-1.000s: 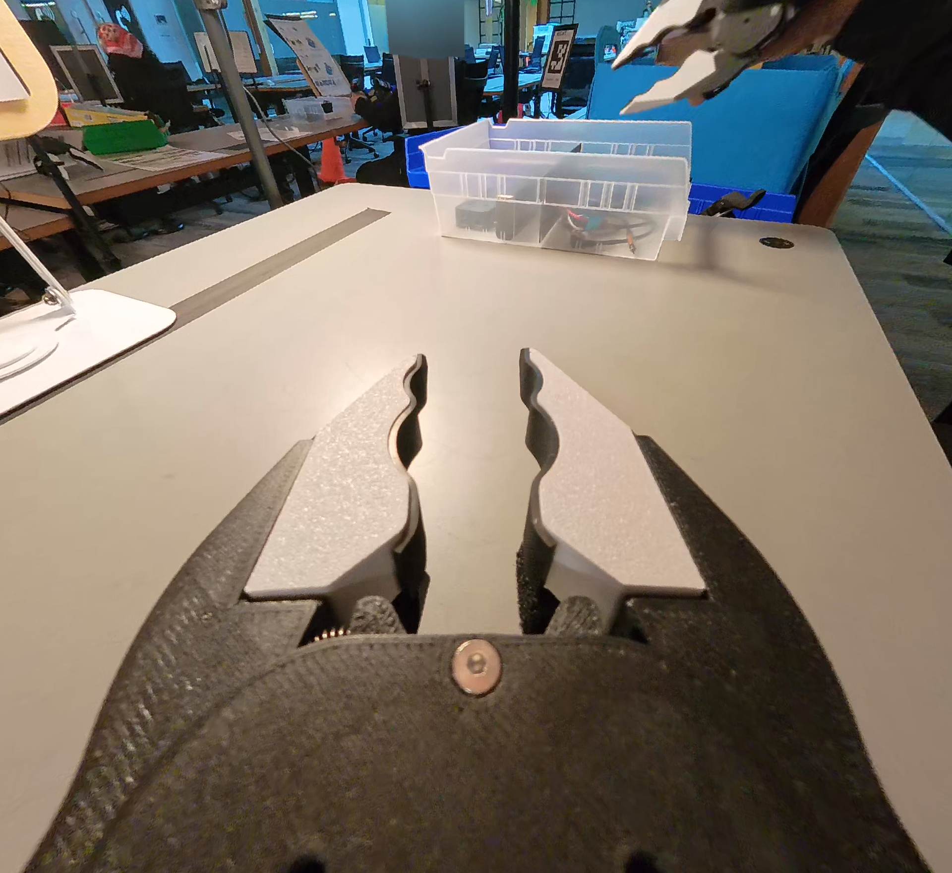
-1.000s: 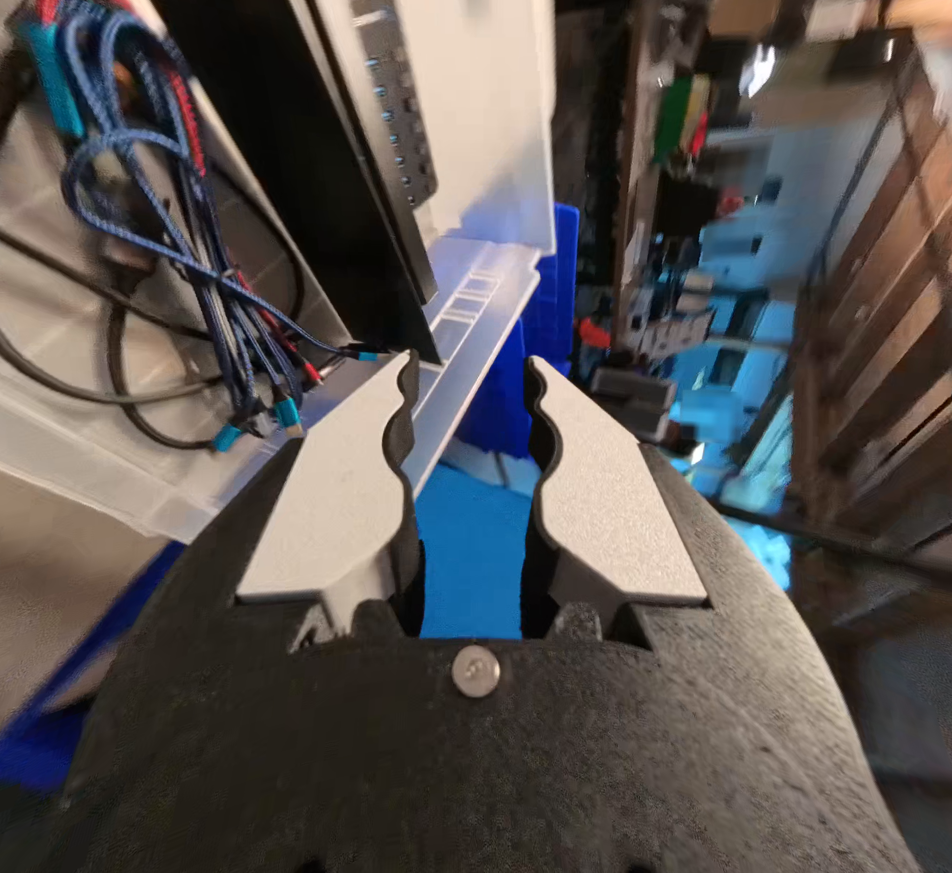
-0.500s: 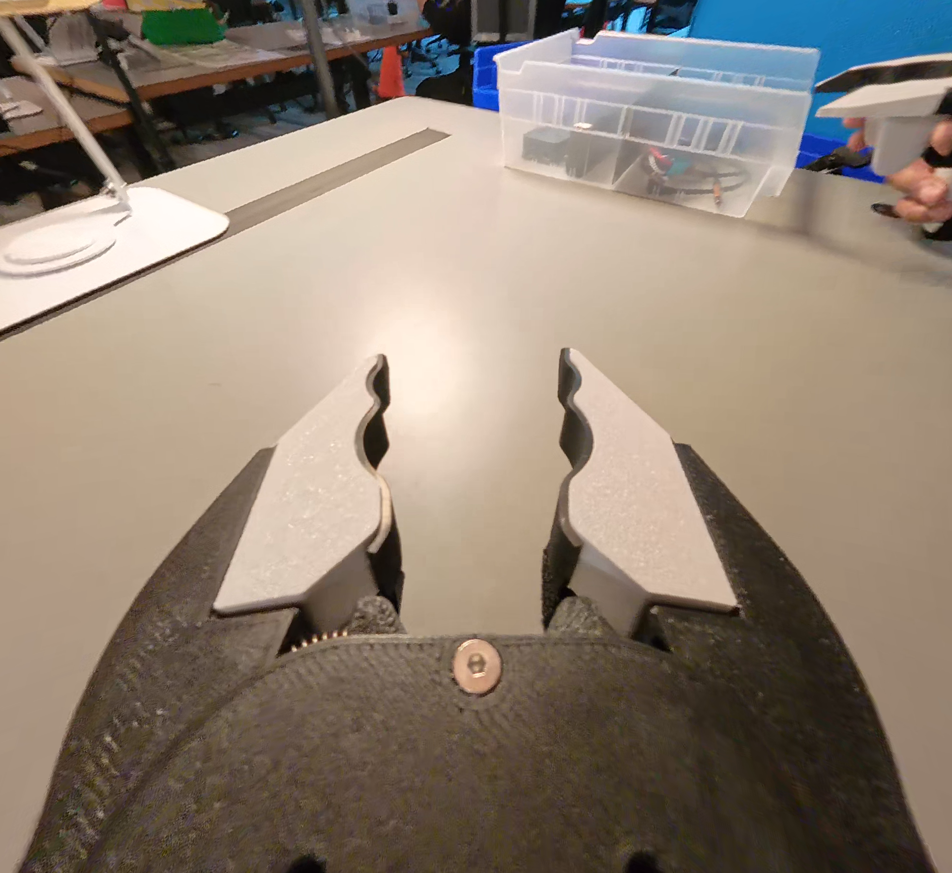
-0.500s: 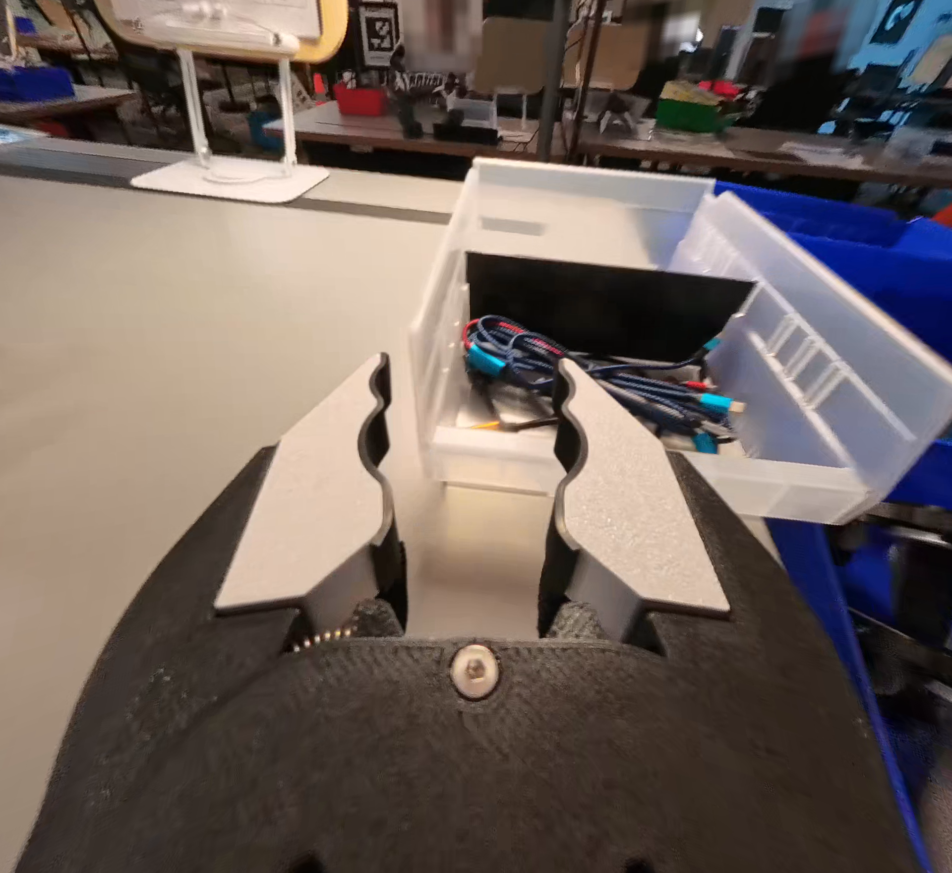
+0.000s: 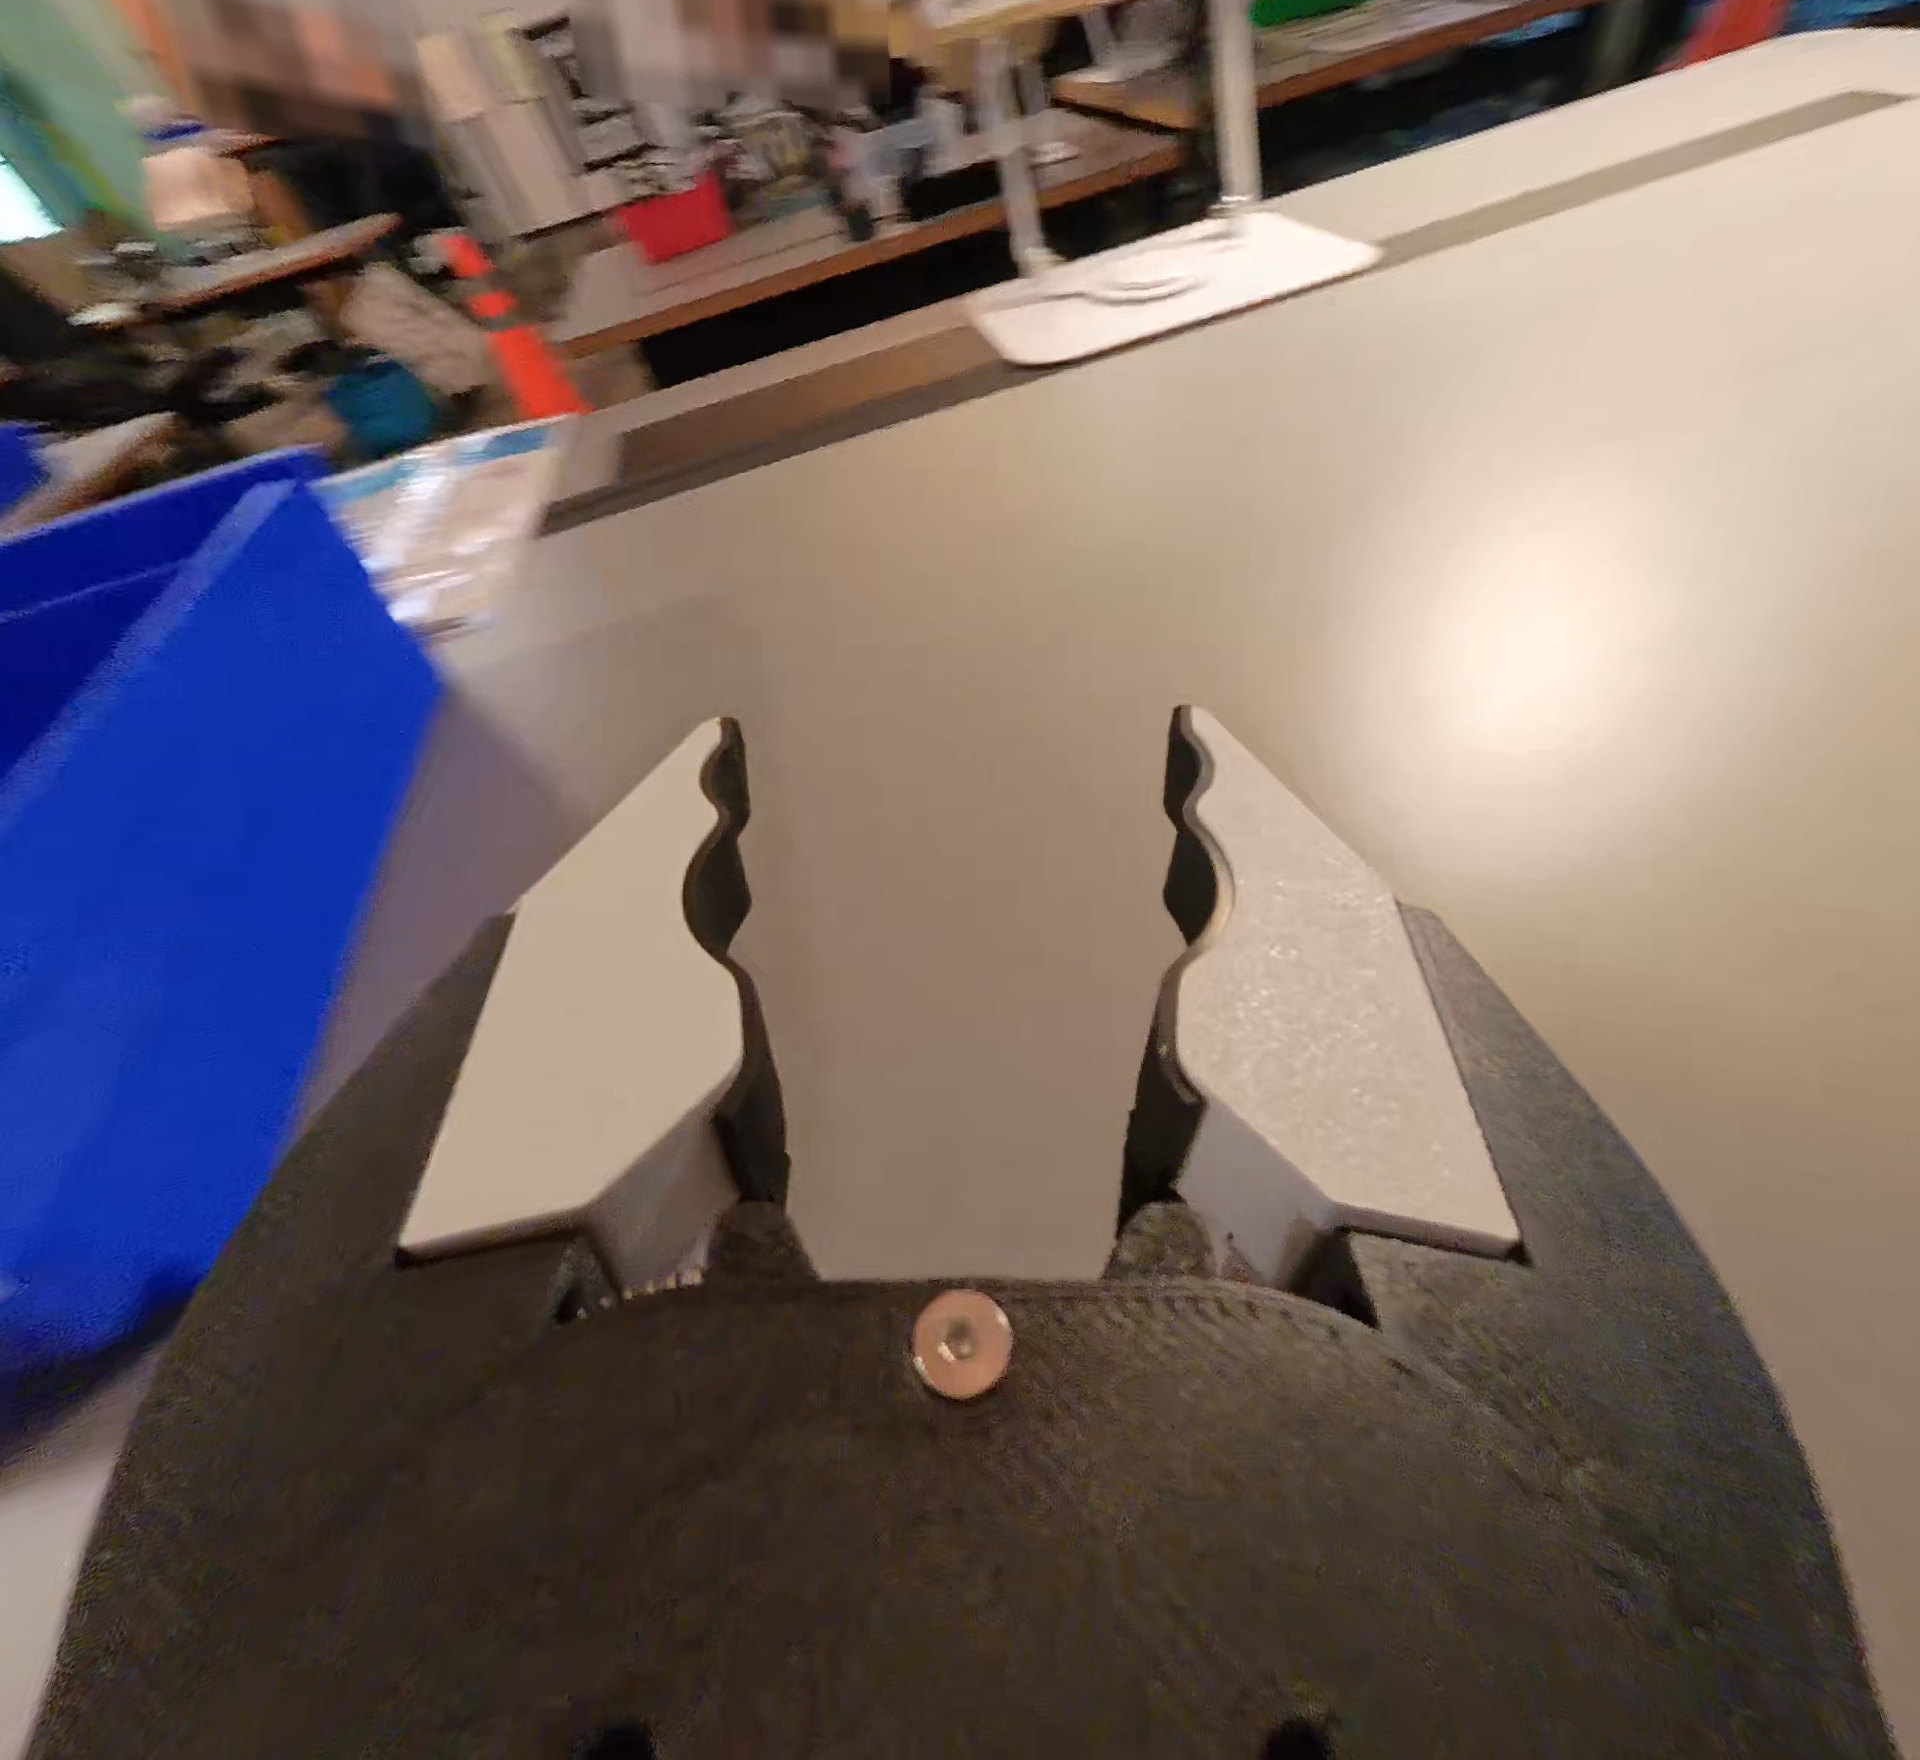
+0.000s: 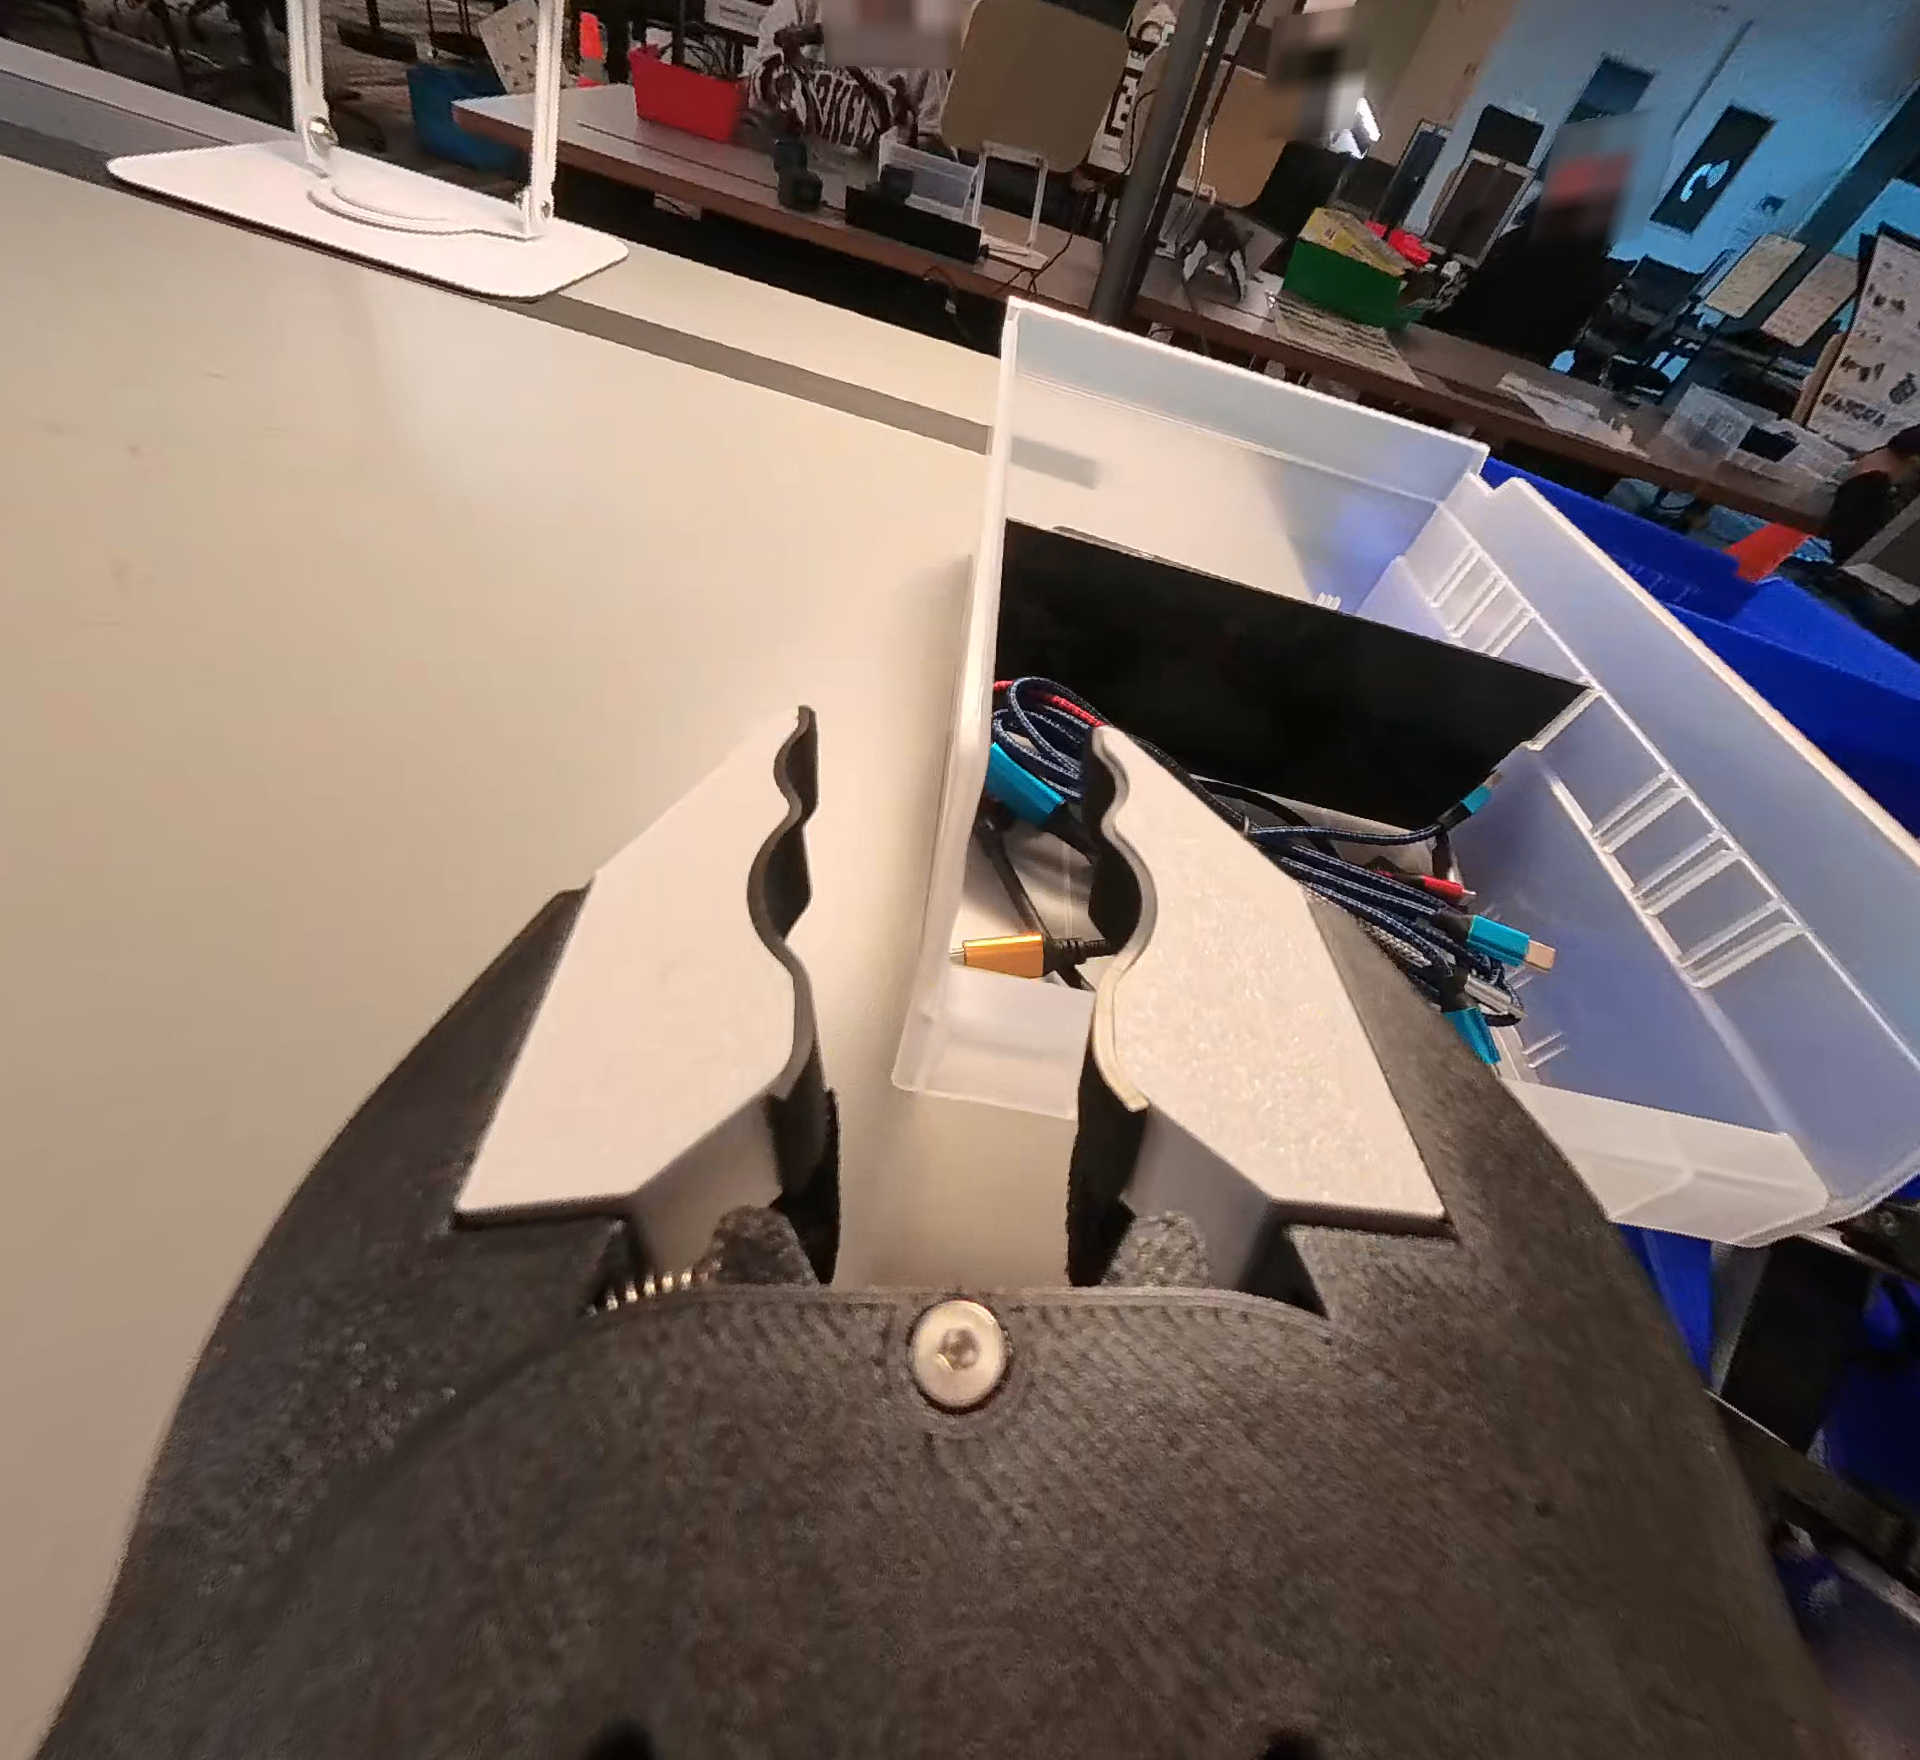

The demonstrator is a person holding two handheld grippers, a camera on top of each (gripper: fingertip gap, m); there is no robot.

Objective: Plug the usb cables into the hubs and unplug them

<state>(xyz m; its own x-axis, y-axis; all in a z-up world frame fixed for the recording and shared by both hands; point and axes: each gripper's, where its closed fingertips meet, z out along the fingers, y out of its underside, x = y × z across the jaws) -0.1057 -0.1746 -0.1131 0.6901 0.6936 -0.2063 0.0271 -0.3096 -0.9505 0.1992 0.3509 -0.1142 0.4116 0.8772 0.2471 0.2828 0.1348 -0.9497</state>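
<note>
In the right wrist view a clear plastic bin (image 6: 1226, 474) stands at the table's edge. Its near compartment holds a tangle of blue braided USB cables (image 6: 1340, 863) with teal plugs and one orange plug (image 6: 1003, 954). A black divider (image 6: 1247, 671) closes off the compartment behind; no hub shows. My right gripper (image 6: 951, 744) is open and empty, with its fingertips straddling the bin's near left wall. My left gripper (image 5: 951, 728) is open and empty above bare table (image 5: 1351, 515); the bin is out of its view.
A white stand base (image 6: 364, 198) with a board on posts sits at the table's far edge, also in the left wrist view (image 5: 1174, 297). A blue bin (image 5: 156, 827) is to the left of my left gripper; more blue bins (image 6: 1766, 598) lie beyond the clear bin. Spacing between my two grippers at the tips: around 60 cm.
My left gripper has swung away from the clear bin toward the blue bin and opened wider. My right gripper has moved closer over the bin's cable compartment.
</note>
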